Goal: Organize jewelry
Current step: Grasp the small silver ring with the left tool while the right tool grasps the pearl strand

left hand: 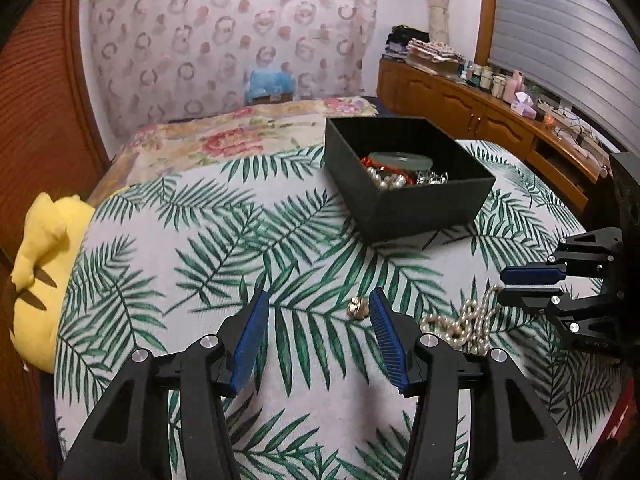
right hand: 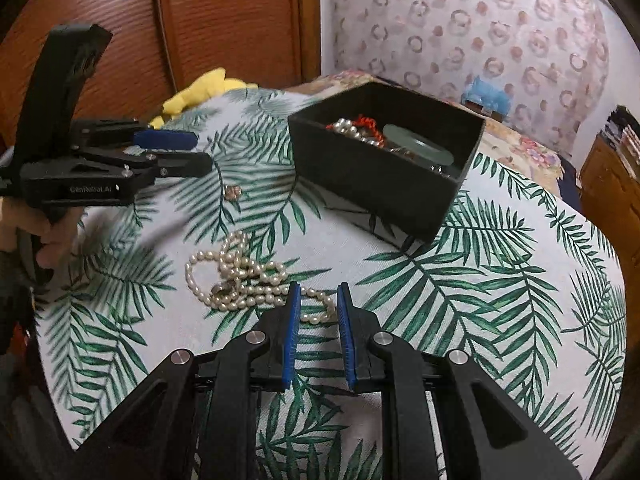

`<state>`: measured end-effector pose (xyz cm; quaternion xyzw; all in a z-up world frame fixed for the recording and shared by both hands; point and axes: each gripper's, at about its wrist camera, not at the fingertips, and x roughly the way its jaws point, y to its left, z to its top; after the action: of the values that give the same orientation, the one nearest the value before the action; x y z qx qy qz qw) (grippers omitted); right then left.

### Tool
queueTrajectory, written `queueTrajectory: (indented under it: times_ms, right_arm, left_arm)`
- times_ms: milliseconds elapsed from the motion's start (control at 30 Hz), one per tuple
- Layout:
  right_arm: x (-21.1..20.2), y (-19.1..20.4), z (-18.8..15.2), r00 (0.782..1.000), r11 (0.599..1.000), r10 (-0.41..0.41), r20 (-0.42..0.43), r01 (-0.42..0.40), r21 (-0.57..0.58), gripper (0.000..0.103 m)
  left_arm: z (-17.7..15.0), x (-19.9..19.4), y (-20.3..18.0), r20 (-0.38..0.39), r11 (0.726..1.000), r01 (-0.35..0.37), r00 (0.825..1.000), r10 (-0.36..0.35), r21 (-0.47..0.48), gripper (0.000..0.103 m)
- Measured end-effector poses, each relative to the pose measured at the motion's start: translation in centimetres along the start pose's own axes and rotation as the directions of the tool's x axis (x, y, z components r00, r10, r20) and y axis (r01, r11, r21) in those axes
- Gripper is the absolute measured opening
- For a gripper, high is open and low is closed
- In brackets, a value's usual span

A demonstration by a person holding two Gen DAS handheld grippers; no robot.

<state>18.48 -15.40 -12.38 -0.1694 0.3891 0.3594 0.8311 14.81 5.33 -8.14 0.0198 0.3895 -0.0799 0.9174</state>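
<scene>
Black card formed the square open jewelry box [left hand: 404,184], which sat in the upper right of the left wrist view on a white cloth printed with green palm leaves [left hand: 192,248]. The box held pearl strands, a red beaded string and a pale green round bangle [left hand: 400,160].

The left tongs [left hand: 318,308] stood apart with nothing between the blue pads [left hand: 250,340]. A small gold-coloured ornament [left hand: 357,307] lay on the cloth just beside the right-hand pad, apart from it as far as the view showed.

A loose heap of cream pearl necklace [right hand: 240,276] lay at centre left of the right wrist view, well short of the box. The right tongs [right hand: 318,300] stood narrowly apart, not clamped; one loop of the necklace lay on the cloth between the tips. Contact between the pads and the pearls could not be told.

A yellow plush toy [left hand: 44,264] lay at the left edge of the left wrist view.
</scene>
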Motion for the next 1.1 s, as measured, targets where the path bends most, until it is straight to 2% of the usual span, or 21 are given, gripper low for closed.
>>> queueTrajectory:
  times_ms: [167,533,733,800,933,1000,1100]
  right_arm:
    - [0.6,-0.2,0.2,0.999,0.999,-0.048,-0.022,0.048,0.006,0.02]
    - [0.4,-0.7,-0.4,0.999,0.999,-0.043,0.013,0.043,0.014,0.019]
    - [0.3,-0.8,-0.5,0.999,0.999,-0.038,0.014,0.038,0.019,0.019]
    - [0.3,-0.9,-0.5,0.999,0.999,-0.037,0.014,0.037,0.019,0.019]
    - [0.3,-0.9,-0.6,0.999,0.999,-0.038,0.014,0.038,0.018,0.019]
    - [0.3,-0.8,-0.5,0.999,0.999,-0.038,0.014,0.038,0.018,0.019]
    - [0.3,-0.9,-0.6,0.999,0.999,-0.038,0.014,0.038,0.018,0.019]
  left_arm:
    - [-0.8,0.5,-0.3,-0.026,1.0,0.015,1.0,-0.015,0.007,0.05]
    - [-1.0,1.4,-2.7,-0.055,0.997,0.053,0.997,-0.05,0.05,0.05]
    - [-0.7,2.2,-3.6,-0.065,0.996,0.046,0.997,-0.041,0.079,0.05]
    - [-0.6,2.7,-3.7,-0.072,0.996,0.041,0.997,-0.035,0.084,0.039]
    - [-0.2,3.2,-3.6,-0.066,0.996,0.026,0.998,-0.021,0.086,0.028]
    - [-0.1,3.4,-3.4,-0.064,0.997,0.021,0.998,-0.016,0.081,0.018]
    - [-0.1,3.4,-3.2,-0.06,0.997,0.022,0.998,-0.017,0.078,0.015]
